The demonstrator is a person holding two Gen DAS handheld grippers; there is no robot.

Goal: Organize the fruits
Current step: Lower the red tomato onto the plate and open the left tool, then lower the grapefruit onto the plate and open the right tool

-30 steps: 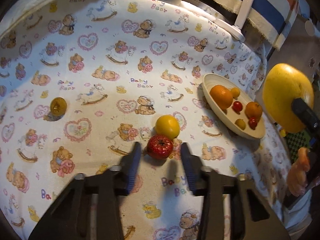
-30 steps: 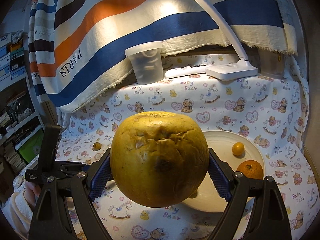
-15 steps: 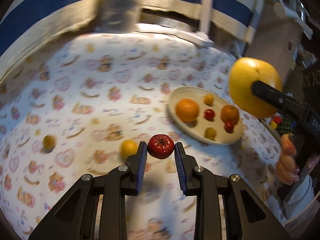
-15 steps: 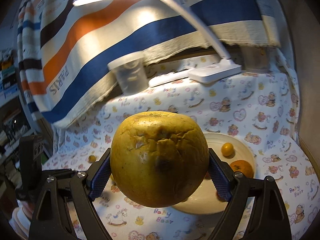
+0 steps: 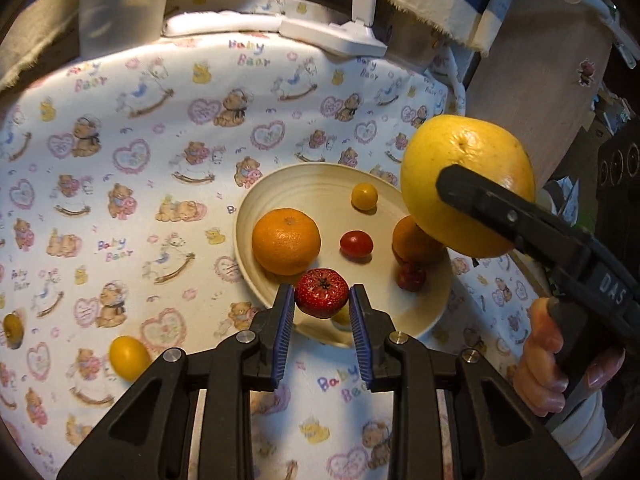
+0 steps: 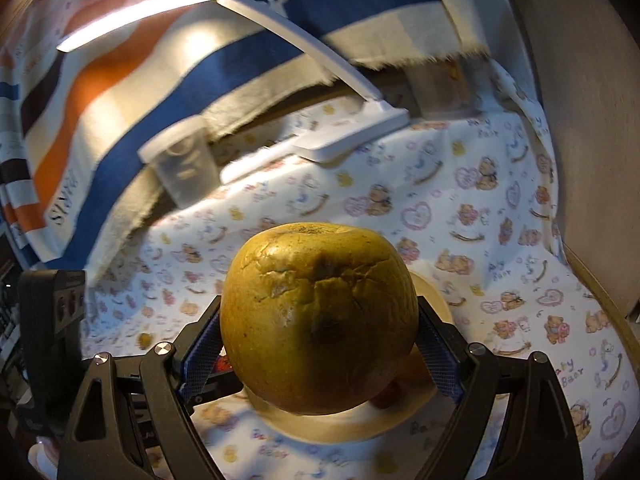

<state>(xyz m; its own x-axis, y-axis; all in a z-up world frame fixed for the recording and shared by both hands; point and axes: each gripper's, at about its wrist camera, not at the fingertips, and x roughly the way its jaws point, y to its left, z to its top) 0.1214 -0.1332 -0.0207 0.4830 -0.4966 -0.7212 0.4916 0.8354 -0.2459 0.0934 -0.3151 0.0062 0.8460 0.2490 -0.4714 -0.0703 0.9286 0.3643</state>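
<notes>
Taking the cream bowl [image 5: 256, 216] as landmark and reading leftward to rightward: well to its left on the bear-print cloth [image 5: 160, 128] lie a small brownish fruit [image 5: 12, 330] and, nearer, a yellow fruit [image 5: 127, 357], both probably still waiting to be gathered. At the bowl's near rim the left gripper [image 5: 321, 322] pinches a small red fruit [image 5: 321, 293] between its blue pads, held just above the rim, apparently ready for dropping in. Inside the bowl sit an orange [image 5: 286, 240], a red cherry tomato [image 5: 356, 243] and a small yellow fruit [image 5: 364, 196]. Over the bowl's right edge the right gripper [image 6: 320, 344] has its jaws spread wide and pressed on a large yellow grapefruit [image 6: 320, 320], carried aloft, likely because it needs room.
</notes>
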